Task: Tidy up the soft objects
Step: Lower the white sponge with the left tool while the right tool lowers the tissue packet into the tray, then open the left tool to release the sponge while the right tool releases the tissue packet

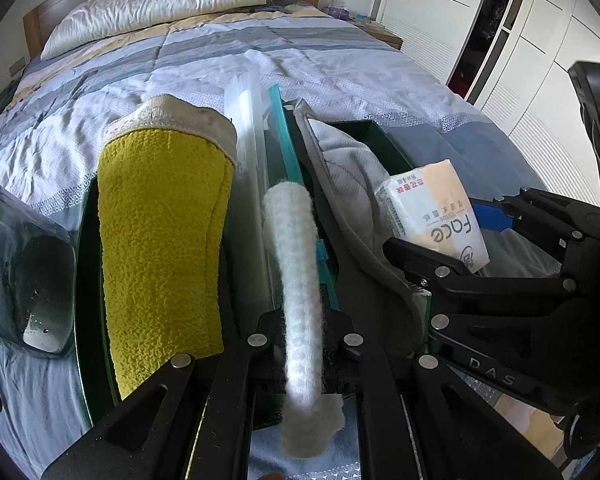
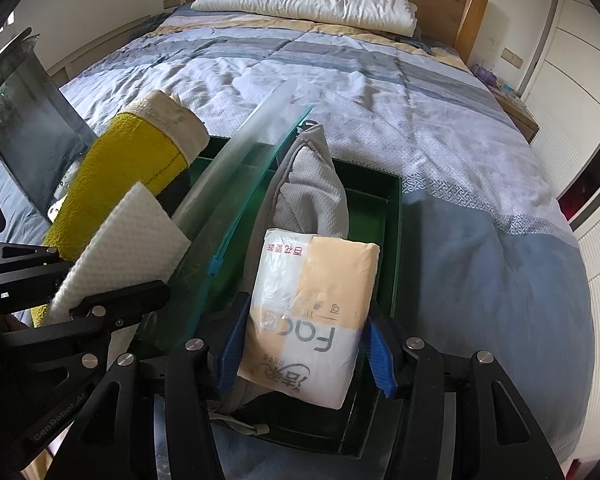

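At lower centre of each wrist view, a white sponge cloth (image 1: 300, 280) is pinched by the left gripper (image 1: 302, 344) and a tissue pack (image 2: 312, 316) is clamped by the right gripper (image 2: 304, 356). Both are held over the green box (image 2: 392, 200) on the bed (image 2: 420, 120); placing appears in hand, with lowering and release likely needed next.

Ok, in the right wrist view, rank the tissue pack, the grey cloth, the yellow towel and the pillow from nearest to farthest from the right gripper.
1. Tissue pack: between the jaws of the right gripper, over the green box.
2. Grey cloth: just behind the pack, in the box.
3. Yellow towel: to the left, farther back.
4. Pillow: at the headboard, farthest.
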`<state>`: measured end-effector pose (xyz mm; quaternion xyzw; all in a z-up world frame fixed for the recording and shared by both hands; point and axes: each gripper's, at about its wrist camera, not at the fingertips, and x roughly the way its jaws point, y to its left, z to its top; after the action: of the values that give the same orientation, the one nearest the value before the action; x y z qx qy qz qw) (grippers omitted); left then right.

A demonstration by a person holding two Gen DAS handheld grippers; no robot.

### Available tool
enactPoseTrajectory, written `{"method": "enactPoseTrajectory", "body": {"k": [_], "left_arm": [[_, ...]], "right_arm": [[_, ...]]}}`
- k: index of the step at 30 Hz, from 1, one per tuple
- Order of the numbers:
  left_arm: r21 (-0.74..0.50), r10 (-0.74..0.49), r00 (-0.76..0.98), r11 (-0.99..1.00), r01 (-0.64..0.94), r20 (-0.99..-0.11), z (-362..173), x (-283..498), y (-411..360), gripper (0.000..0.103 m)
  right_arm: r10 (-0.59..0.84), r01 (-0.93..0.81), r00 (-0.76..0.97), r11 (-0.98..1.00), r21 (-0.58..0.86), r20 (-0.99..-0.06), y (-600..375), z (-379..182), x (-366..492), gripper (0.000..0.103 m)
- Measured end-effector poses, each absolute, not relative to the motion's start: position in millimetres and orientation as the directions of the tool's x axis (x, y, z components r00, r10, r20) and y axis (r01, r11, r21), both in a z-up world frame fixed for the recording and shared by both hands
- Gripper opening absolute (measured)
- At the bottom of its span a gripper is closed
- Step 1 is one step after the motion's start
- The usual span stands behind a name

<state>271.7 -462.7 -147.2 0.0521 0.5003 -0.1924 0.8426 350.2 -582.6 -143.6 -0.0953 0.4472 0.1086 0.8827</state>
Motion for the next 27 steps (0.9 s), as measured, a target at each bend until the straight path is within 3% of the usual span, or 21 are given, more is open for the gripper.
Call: {"method": "enactPoseTrajectory", "body": {"k": [3, 7, 11, 19, 24, 27], "left_arm": [[-0.105, -0.274, 0.426, 0.92, 0.378, -0.863, -146.9, 271.6, -462.5, 0.008], [-0.104, -0.275, 0.429, 0.919, 0.381, -0.861, -146.4, 270.8, -463.9, 0.021], [-0.099, -0.271, 0.436, 0.92, 0.378, -0.858, -145.0, 271.0, -464.4, 0.027], [-0.102, -0.27, 0.453, 0.926, 0.363, -0.85, -141.0, 272.1, -461.6, 0.056], [-0.075, -0.251, 0.481, 0.932, 0.355, -0.84, -137.7, 267.9, -462.3, 0.058], [-0.065, -0.236, 0.49, 0.938, 0.34, -0.839, -137.8, 269.6, -460.3, 0.065]], "right_arm": [[0.109, -0.275, 0.578, 0.959, -0.067, -0.809, -583.3, -143.3, 350.8, 0.055], [0.113, -0.276, 0.578, 0.959, -0.063, -0.809, -584.3, -142.5, 349.7, 0.055], [0.11, -0.271, 0.578, 0.96, -0.064, -0.808, -586.9, -141.0, 348.8, 0.055], [0.101, -0.254, 0.584, 0.965, -0.063, -0.806, -594.9, -136.1, 345.9, 0.058], [0.1, -0.246, 0.585, 0.967, -0.059, -0.805, -597.3, -134.0, 343.8, 0.062], [0.1, -0.243, 0.587, 0.968, -0.057, -0.803, -597.8, -132.6, 344.4, 0.063]]}}
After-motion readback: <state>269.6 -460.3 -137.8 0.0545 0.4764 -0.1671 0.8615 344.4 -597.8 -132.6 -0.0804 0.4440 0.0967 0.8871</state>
